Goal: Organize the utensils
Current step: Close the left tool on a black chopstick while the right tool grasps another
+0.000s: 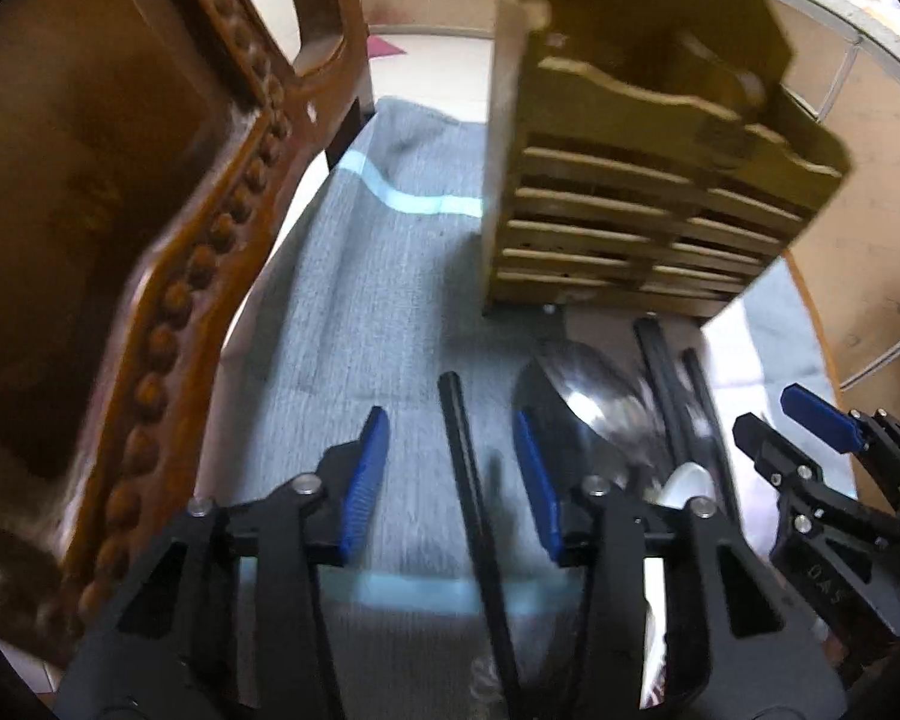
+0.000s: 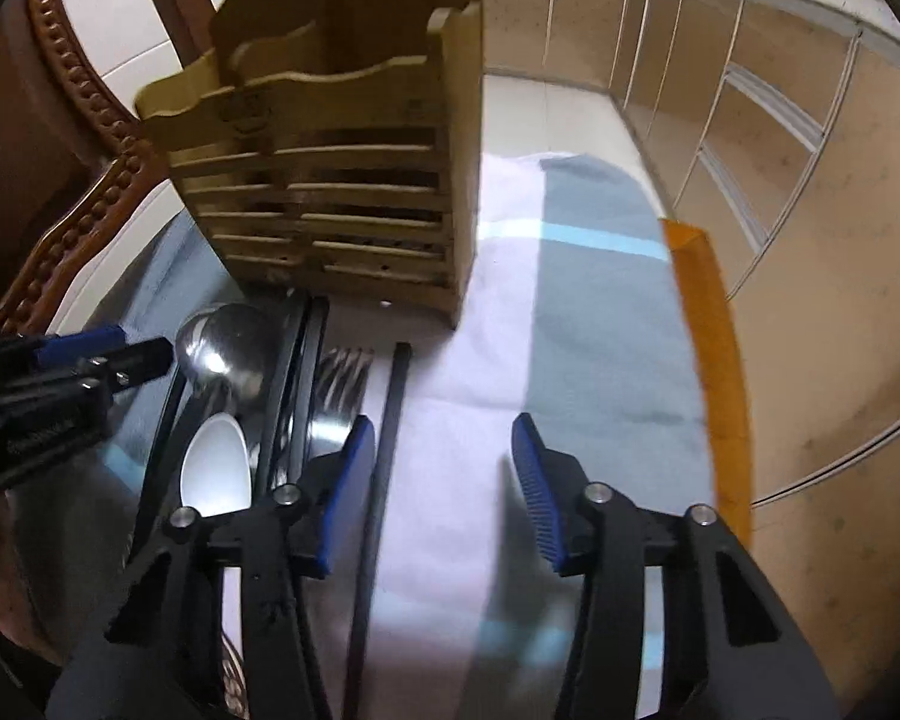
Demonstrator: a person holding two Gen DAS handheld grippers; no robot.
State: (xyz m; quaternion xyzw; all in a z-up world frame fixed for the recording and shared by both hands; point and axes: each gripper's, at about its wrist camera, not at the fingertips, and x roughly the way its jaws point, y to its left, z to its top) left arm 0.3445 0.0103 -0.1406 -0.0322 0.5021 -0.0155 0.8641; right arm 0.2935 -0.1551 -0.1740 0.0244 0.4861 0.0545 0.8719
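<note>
A slatted wooden utensil holder (image 1: 630,180) (image 2: 330,180) stands upright on a grey-blue cloth (image 1: 360,330) (image 2: 600,330). In front of it lie a metal ladle (image 1: 594,396) (image 2: 228,348), a white spoon (image 1: 690,480) (image 2: 216,468), forks (image 2: 342,378) and black chopsticks (image 1: 666,372) (image 2: 297,372). My left gripper (image 1: 450,462) (image 2: 120,348) hangs open over a single black chopstick (image 1: 468,480), its pads clear of it. My right gripper (image 2: 444,468) (image 1: 780,420) is open too, with another black chopstick (image 2: 384,450) just inside its left pad.
A carved wooden chair (image 1: 150,180) (image 2: 72,150) stands close on the left of the table. The table's orange edge (image 2: 708,330) runs along the right of the cloth. Beige floor cabinets (image 2: 780,180) line the far right.
</note>
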